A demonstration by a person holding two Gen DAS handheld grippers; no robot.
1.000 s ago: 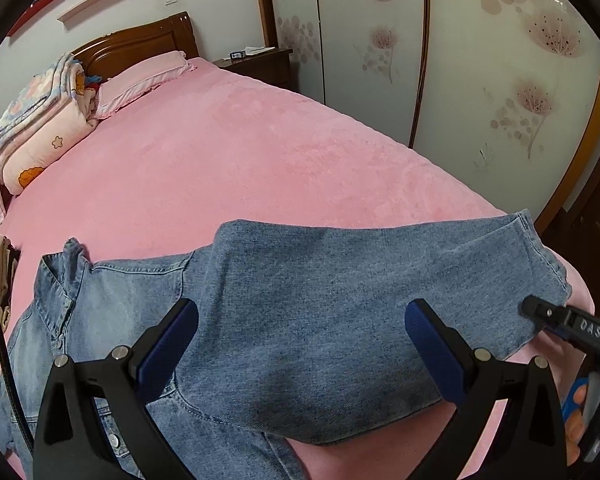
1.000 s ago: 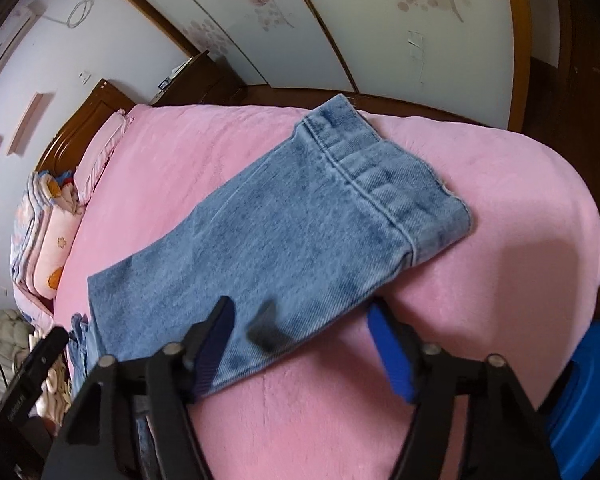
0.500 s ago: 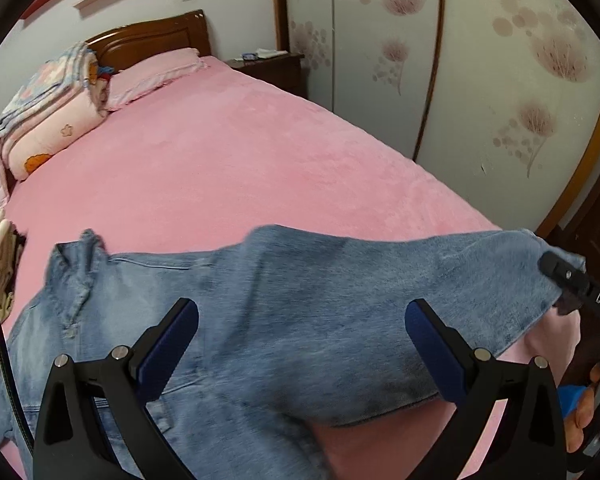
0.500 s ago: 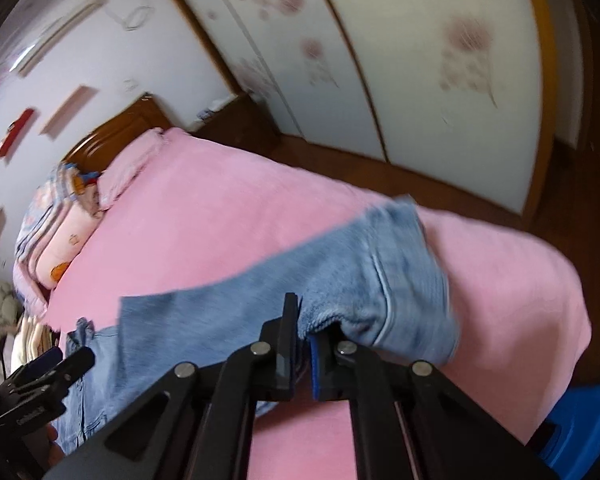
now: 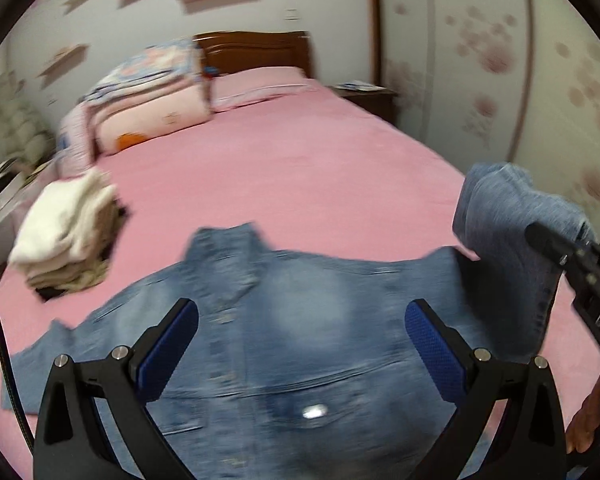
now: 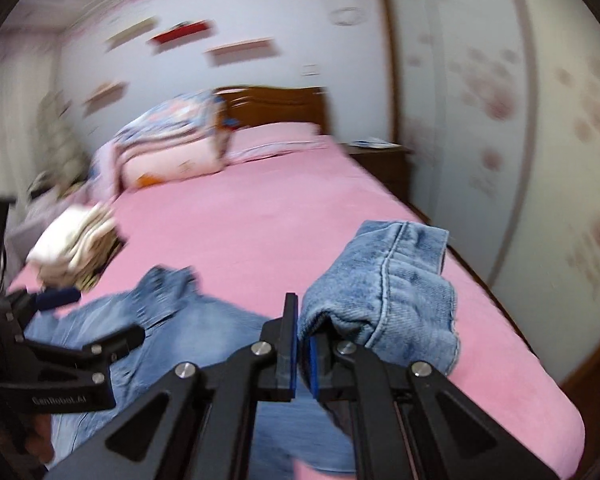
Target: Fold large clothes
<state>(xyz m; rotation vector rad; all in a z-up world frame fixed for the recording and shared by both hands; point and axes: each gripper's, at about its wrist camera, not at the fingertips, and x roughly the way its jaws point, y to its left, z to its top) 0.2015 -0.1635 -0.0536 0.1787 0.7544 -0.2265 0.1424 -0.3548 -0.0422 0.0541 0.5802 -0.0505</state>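
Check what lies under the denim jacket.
The denim jacket lies on the pink bedspread, which shows around it. Whatever is beneath its body is covered.

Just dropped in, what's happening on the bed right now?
A person is folding a denim jacket spread on the pink bed. The right gripper is shut on the sleeve cuff, which is raised off the bed. The left gripper is open above the jacket's body and holds nothing. A stack of folded clothes sits off to the left, and folded bedding is by the headboard.
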